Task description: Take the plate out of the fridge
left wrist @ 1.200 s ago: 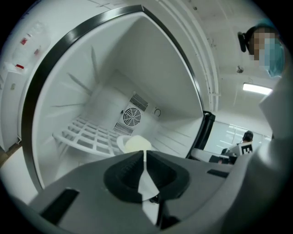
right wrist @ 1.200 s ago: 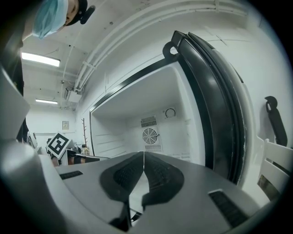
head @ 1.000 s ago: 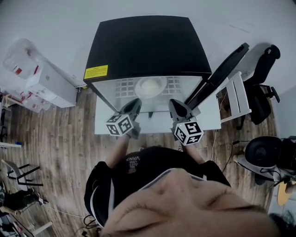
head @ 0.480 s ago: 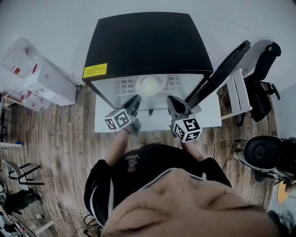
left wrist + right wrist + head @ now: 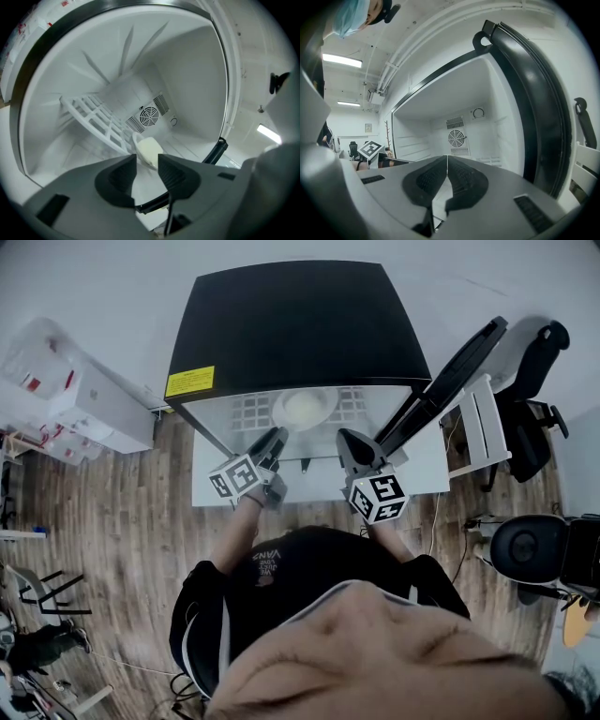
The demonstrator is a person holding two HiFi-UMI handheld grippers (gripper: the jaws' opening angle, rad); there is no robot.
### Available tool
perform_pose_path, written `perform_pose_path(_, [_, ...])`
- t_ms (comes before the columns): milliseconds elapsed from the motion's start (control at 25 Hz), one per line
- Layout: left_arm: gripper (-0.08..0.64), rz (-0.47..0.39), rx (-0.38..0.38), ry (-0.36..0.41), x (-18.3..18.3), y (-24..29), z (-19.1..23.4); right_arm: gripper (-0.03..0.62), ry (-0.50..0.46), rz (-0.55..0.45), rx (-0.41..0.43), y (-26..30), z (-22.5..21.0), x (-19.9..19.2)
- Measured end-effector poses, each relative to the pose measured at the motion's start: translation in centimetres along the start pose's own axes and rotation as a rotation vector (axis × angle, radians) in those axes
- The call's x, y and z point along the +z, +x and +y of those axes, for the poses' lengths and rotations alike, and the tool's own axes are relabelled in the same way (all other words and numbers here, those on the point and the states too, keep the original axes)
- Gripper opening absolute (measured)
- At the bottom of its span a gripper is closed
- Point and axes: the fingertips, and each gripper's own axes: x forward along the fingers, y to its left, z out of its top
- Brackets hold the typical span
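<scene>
The black fridge (image 5: 291,324) stands open, its door (image 5: 450,381) swung out to the right. Inside, a round whitish plate (image 5: 305,409) rests on a white wire shelf (image 5: 251,414). My left gripper (image 5: 272,442) is at the fridge's mouth, just short of the plate. In the left gripper view it is rolled, and the plate (image 5: 147,151) shows beyond the gap of the left gripper (image 5: 147,166). Its jaws have just been opening and are open with nothing between them. My right gripper (image 5: 349,448) hovers beside it, and the right gripper view shows the right gripper (image 5: 447,161) shut and empty.
The door's black edge (image 5: 534,117) runs close along the right gripper's right side. A fan grille (image 5: 456,138) sits on the fridge's back wall. White boxes (image 5: 94,409) stand left of the fridge, office chairs (image 5: 534,381) to the right, on a wooden floor.
The left gripper's jaws have gone from shut to open, and its marker cube has rolled and edged slightly toward the fridge. The right gripper has stayed put.
</scene>
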Motion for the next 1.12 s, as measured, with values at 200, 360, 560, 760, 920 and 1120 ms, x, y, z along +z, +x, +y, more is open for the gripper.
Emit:
perform_pose_path(200, [0.124, 0.009, 0.008, -0.004, 0.2, 0.4, 0.0, 0.012, -0.003, -0.001, 0.002, 0.0, 0.1, 0.0])
perform_pose_path(360, [0.129, 0.018, 0.004, -0.086, 0.0, 0.6, -0.2, 0.012, -0.006, -0.005, 0.0, 0.0, 0.0, 0.3])
perform_pose_path(560, [0.132, 0.028, -0.009, -0.194, -0.1, 1.1, -0.4, 0.012, -0.005, -0.004, -0.001, -0.2, -0.1, 0.2])
perform_pose_path(760, [0.133, 0.047, -0.007, -0.225, 0.0, 1.4, -0.6, 0.012, -0.003, -0.003, -0.001, -0.3, -0.1, 0.2])
perform_pose_path(920, [0.133, 0.036, 0.032, -0.267, 0.1, 1.6, -0.2, 0.012, -0.001, -0.003, 0.006, -0.2, 0.0, 0.1])
perform_pose_path(1120, [0.115, 0.022, 0.066, -0.313, 0.1, 1.6, 0.2, 0.012, 0.0, -0.004, 0.01, -0.2, 0.0, 0.2])
